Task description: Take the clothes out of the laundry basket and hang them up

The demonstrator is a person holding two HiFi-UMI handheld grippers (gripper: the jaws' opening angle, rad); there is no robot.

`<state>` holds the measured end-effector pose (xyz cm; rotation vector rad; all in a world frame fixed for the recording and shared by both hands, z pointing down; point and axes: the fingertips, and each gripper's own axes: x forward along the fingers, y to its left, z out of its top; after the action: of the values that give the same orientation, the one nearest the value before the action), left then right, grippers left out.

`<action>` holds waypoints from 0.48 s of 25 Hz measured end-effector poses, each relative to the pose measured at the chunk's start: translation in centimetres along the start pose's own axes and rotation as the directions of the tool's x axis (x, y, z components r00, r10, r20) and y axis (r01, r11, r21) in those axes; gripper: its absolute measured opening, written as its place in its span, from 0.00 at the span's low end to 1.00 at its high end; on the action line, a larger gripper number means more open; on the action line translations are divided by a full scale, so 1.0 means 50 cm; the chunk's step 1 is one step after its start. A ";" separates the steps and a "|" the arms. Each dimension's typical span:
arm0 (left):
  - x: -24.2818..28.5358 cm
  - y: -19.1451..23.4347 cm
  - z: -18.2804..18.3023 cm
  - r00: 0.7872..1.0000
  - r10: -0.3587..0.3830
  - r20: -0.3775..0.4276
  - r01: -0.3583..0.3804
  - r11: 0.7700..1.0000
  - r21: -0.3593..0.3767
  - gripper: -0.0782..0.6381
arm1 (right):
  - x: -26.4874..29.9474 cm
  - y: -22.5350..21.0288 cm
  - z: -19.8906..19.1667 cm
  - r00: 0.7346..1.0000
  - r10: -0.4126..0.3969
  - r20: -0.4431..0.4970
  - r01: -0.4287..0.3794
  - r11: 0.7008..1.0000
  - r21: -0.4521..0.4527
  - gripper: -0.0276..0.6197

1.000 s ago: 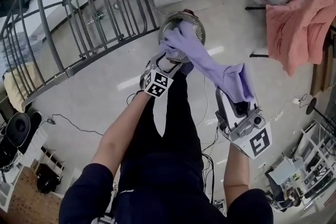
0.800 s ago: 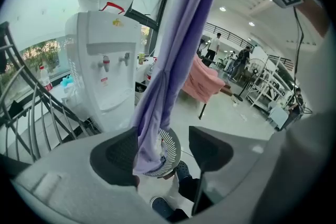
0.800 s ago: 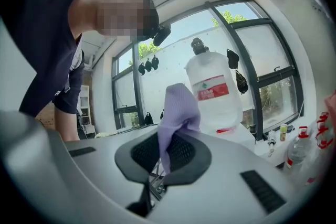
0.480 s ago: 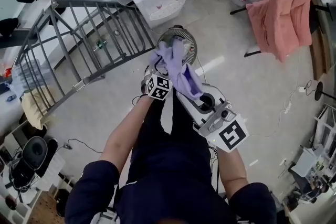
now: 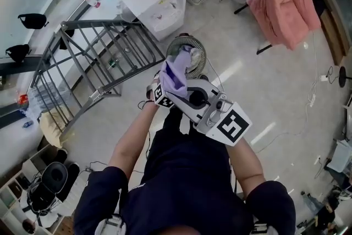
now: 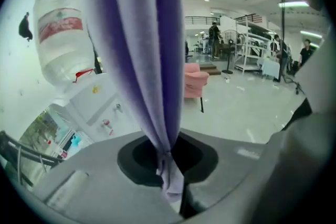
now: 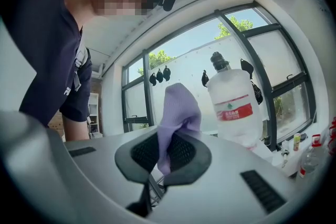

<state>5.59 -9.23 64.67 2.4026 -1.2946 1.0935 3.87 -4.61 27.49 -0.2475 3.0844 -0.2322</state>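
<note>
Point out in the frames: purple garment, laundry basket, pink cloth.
purple garment (image 5: 174, 75): head view, its bunched middle.
laundry basket (image 5: 202, 52): head view, right side of the rim.
pink cloth (image 5: 286, 0): head view, middle of the draped fabric.

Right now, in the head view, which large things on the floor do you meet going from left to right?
Grey metal drying rack → round wire laundry basket → pink draped garment.
</note>
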 end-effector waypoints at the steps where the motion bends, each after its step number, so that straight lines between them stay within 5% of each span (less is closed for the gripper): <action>1: 0.003 0.003 -0.019 1.000 0.016 -0.005 -0.016 1.000 -0.019 0.17 | 0.001 0.008 0.007 1.000 0.007 0.000 -0.007 1.000 -0.001 0.05; 7: -0.117 0.009 0.113 0.989 -0.097 0.108 0.110 0.986 -0.125 0.16 | 0.013 -0.044 0.032 0.995 -0.072 -0.070 0.073 0.997 0.009 0.06; 10: -0.179 0.011 0.165 0.963 -0.143 0.227 0.184 0.968 -0.171 0.16 | 0.042 -0.064 0.048 0.989 -0.081 -0.120 0.071 0.994 -0.086 0.08; 12: -0.220 0.016 0.203 0.939 -0.160 0.306 0.226 0.955 -0.194 0.16 | 0.064 -0.055 0.052 0.989 -0.042 -0.144 0.030 0.996 -0.086 0.21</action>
<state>6.43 -7.62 49.77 2.5101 -1.1543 0.5255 1.26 -8.19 25.27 -0.3022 3.2415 -0.1273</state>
